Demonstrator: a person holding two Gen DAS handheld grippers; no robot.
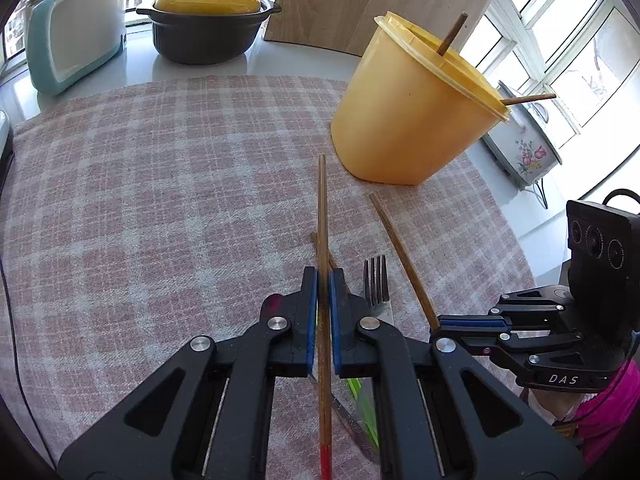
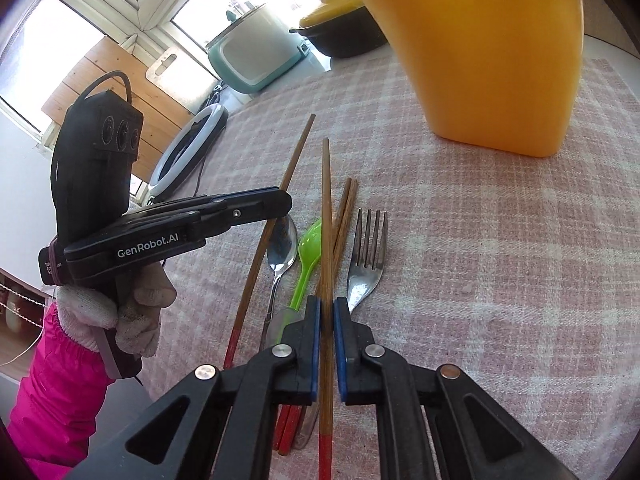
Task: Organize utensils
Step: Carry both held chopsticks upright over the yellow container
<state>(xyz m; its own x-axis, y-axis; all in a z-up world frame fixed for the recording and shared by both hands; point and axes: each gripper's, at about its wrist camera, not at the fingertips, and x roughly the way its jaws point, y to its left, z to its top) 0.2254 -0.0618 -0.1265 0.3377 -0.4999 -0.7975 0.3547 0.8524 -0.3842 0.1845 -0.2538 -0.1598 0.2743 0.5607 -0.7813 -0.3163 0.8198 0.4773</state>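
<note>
The left gripper (image 1: 323,280) is clamped on a wooden chopstick (image 1: 322,216) with a red-painted end, and the right gripper (image 2: 327,308) pinches a second red-ended chopstick (image 2: 327,216) the same way; each stick runs forward between blue pads, its red end cut off by the frame's lower edge. Below them on the pink checked cloth (image 1: 160,184) lie a metal fork (image 2: 366,248), a green plastic spoon (image 2: 310,252), a steel spoon (image 2: 282,248) and another pair of chopsticks (image 2: 344,208), their handles hidden under the right gripper's body. In the left wrist view most of that pile is covered by the gripper, with only the fork tines and a sliver of green showing. The yellow utensil holder (image 1: 408,108) stands at the far side of the cloth, its lid pierced by two dark sticks; its inside cannot be seen, and in the right wrist view its top is cropped. Between the pile and the holder the cloth is bare. A gloved hand (image 2: 132,312) with a pink sleeve (image 2: 52,392) holds the left gripper. Beyond the cloth's edge stand a yellow-lidded dark pot (image 1: 208,20), a teal cooker (image 1: 72,36) and a wooden board (image 1: 360,4).
</note>
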